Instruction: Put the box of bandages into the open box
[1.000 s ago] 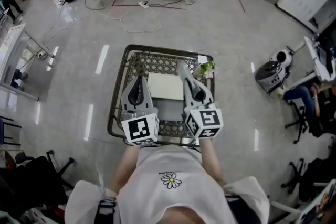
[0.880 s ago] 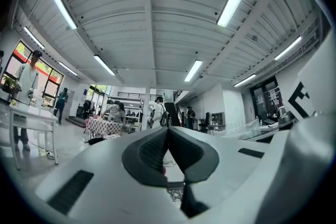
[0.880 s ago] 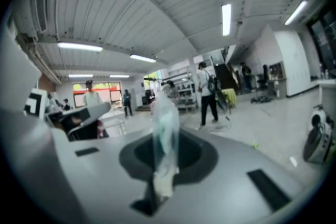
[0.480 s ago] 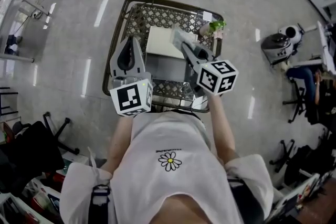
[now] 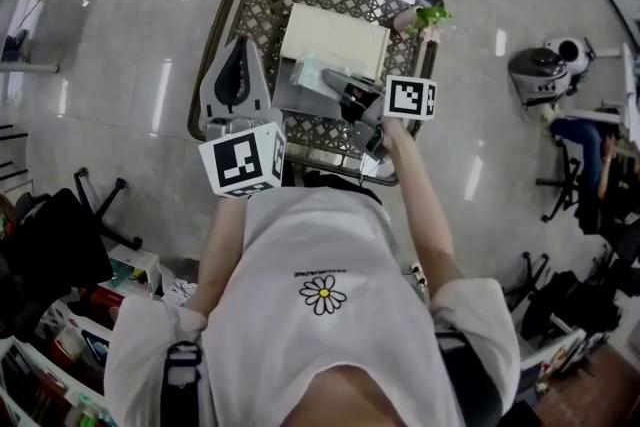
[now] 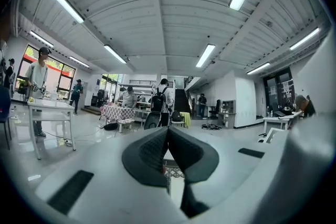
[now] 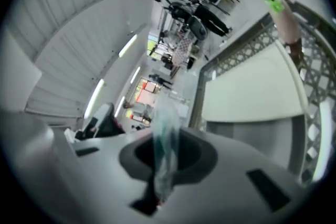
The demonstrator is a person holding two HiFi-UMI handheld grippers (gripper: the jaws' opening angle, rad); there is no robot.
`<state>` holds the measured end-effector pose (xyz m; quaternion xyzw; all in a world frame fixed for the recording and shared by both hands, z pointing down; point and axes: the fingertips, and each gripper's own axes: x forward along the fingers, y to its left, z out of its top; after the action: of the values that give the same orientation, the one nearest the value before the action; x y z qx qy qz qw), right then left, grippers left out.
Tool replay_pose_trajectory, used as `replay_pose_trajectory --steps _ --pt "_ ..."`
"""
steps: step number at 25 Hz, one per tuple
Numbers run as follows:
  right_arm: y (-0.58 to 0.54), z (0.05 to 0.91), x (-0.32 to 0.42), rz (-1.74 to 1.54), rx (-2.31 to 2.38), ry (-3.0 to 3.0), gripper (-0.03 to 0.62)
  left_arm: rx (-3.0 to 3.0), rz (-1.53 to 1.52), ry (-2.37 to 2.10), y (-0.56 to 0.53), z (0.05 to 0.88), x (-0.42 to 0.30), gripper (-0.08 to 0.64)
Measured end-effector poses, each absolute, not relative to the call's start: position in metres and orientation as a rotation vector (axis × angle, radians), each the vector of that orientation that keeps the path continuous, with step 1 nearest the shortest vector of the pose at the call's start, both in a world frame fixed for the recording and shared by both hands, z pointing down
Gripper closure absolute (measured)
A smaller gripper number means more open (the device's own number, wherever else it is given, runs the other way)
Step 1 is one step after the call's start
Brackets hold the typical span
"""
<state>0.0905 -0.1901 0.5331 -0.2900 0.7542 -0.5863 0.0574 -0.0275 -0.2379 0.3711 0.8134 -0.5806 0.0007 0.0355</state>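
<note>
A wire basket (image 5: pixel 215 35) stands on the floor with the open box (image 5: pixel 335 40) inside it, its white lid folded back toward the far side. The left gripper (image 5: pixel 241 43) hovers over the basket's left rim, jaws pressed together with nothing between them. The right gripper (image 5: pixel 335 80) reaches in from the near right, jaws clamped narrowly on the box of bandages (image 5: pixel 308 72). This thin teal-and-white pack sticks out leftward past the fingertips, over the open box's grey interior.
</note>
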Motion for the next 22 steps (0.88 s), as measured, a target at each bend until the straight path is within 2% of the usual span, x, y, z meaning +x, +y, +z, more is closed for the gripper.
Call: replay_pose_trajectory --steps 2,11,22 --pt "-0.183 0.566 0.096 -1.949 -0.957 2.221 0.549 2.496 0.018 -1.792 -0.238 0.374 -0.027 0.535" --pt "-0.166 0.656 0.093 -2.314 -0.972 2.177 0.548 2.434 0.096 -1.850 -0.228 0.391 -0.041 0.535" --pt "-0.174 0.685 0.088 -2.337 -1.036 2.139 0.548 2.356 0.144 -1.893 -0.214 0.411 -0.056 0.535"
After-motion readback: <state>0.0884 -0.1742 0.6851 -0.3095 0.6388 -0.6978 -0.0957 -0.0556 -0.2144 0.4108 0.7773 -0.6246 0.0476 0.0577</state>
